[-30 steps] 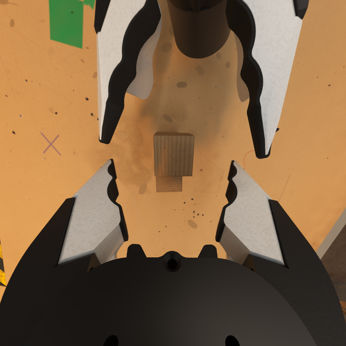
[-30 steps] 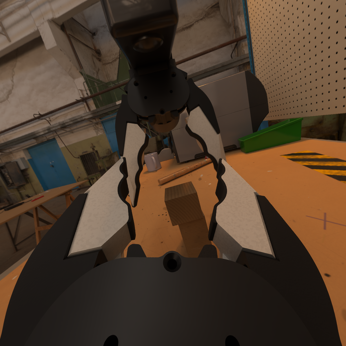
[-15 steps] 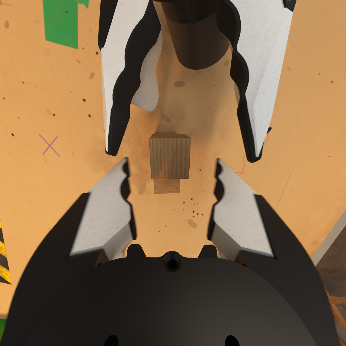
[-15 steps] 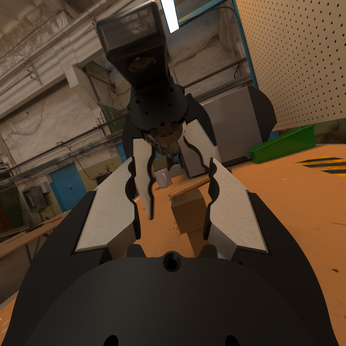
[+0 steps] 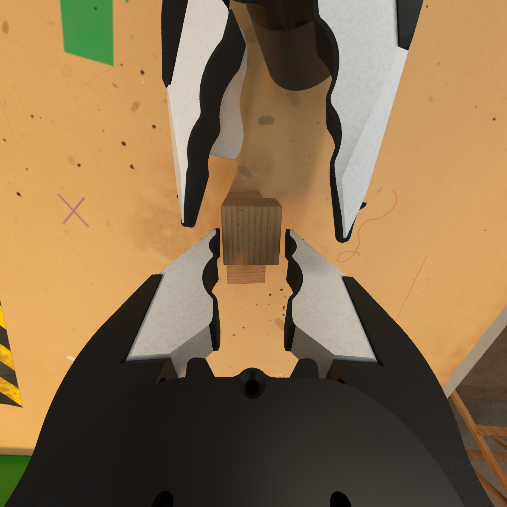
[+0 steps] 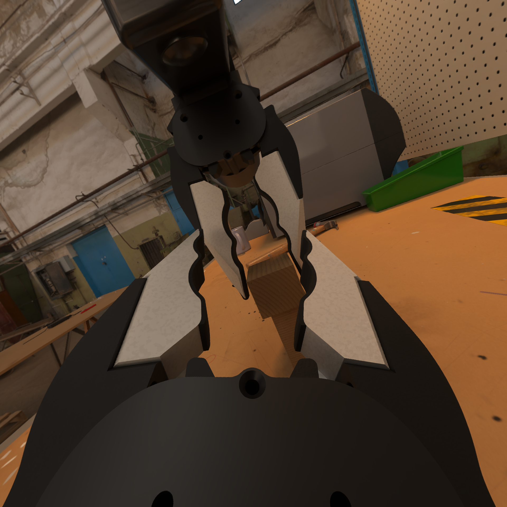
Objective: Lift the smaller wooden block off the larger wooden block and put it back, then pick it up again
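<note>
Left gripper (image 5: 252,233), narrowed over the last second, brackets the darker square wooden block (image 5: 251,236), contact unconfirmed; that block sits atop the paler wooden block (image 5: 246,274) on the orange table (image 5: 82,274); right gripper (image 5: 263,233), spread, at 12 o'clock; pickup imminent.

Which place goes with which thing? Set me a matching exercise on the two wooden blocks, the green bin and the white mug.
Things:
1. darker wooden block
2. lighter wooden block
3. green bin
4. white mug

Places:
A. under the other block
B. at the foot of the pegboard
C. on top of the other block
D. on the table, far behind the blocks

Pairs: 1-C, 2-A, 3-B, 4-D
</note>
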Available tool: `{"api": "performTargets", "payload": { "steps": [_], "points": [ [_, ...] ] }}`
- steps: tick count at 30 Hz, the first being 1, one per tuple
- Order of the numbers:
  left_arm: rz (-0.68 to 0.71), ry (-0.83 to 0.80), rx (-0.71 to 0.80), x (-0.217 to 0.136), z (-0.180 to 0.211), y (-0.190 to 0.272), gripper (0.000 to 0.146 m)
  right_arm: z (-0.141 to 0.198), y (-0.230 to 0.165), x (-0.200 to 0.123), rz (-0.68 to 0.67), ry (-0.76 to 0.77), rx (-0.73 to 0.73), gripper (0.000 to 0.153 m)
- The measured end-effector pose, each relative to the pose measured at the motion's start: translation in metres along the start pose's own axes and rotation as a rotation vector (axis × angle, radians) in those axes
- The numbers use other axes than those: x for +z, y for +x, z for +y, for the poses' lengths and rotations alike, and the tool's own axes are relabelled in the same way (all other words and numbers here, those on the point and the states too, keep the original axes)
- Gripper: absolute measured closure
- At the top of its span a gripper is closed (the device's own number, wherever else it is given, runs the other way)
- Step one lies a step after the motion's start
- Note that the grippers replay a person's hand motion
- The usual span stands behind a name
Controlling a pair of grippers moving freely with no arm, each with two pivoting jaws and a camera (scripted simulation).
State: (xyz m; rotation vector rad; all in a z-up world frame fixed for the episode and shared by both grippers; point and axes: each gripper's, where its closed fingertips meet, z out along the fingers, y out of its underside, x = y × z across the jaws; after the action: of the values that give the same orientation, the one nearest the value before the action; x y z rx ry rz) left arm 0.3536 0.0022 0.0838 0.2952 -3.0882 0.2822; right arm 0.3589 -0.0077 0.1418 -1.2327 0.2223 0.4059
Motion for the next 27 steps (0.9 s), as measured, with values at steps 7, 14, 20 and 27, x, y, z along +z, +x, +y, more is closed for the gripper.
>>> {"api": "performTargets", "payload": {
  "steps": [7, 14, 20, 27],
  "points": [
    [0.022, 0.006, 0.007, -0.002, 0.000, 0.003, 0.105, 0.005, -0.007, -0.001, -0.036, -0.045, -0.023, 0.098],
    [0.057, 0.025, 0.014, -0.005, 0.000, 0.008, 0.105, 0.011, -0.008, -0.003, -0.053, -0.107, -0.022, 0.105],
    [0.082, 0.040, 0.019, -0.007, -0.001, 0.011, 0.105, 0.016, -0.009, -0.005, -0.049, -0.171, -0.080, 0.114],
    [0.072, 0.061, 0.016, -0.012, -0.003, 0.010, 0.105, 0.018, -0.012, -0.006, -0.047, -0.207, -0.186, 0.134]
  ]
}}
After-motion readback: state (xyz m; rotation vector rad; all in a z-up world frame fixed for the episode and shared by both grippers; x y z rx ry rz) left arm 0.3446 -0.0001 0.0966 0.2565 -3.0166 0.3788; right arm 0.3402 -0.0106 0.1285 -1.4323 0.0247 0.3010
